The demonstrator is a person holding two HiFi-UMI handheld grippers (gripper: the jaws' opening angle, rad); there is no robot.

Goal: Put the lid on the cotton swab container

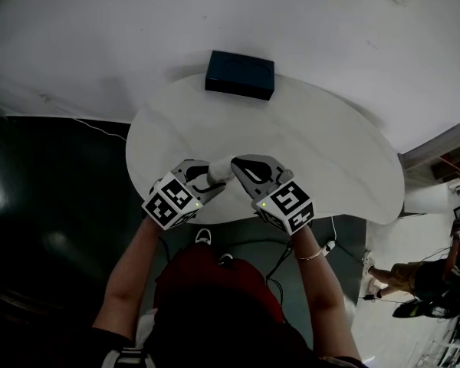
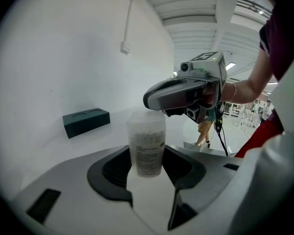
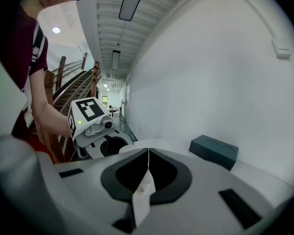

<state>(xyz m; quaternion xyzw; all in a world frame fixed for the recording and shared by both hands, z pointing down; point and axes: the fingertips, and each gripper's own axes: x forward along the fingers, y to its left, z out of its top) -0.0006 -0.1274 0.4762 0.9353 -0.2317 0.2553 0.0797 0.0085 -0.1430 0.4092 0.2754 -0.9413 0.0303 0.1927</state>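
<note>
The cotton swab container [image 2: 147, 146] is a small upright cylinder of cloudy, see-through plastic. It is packed with white swabs, has a printed label on its side, and has a slightly wider frosted band at the top. I can't tell whether that band is the lid.

My left gripper [image 2: 148, 154] has its jaws spread wide and clamped on the container's lower sides, the dark curved pads pressing on it. It holds the container just above the near edge of the smooth, round white table [image 1: 322, 152].

My right gripper [image 2: 150, 100] hovers just over the container's top, its grey jaws drawn together. Only a thin pale sliver shows between them, too slight to name.

A dark blue rectangular box [image 1: 240, 74] lies well beyond the container, at the table's far edge.
</note>
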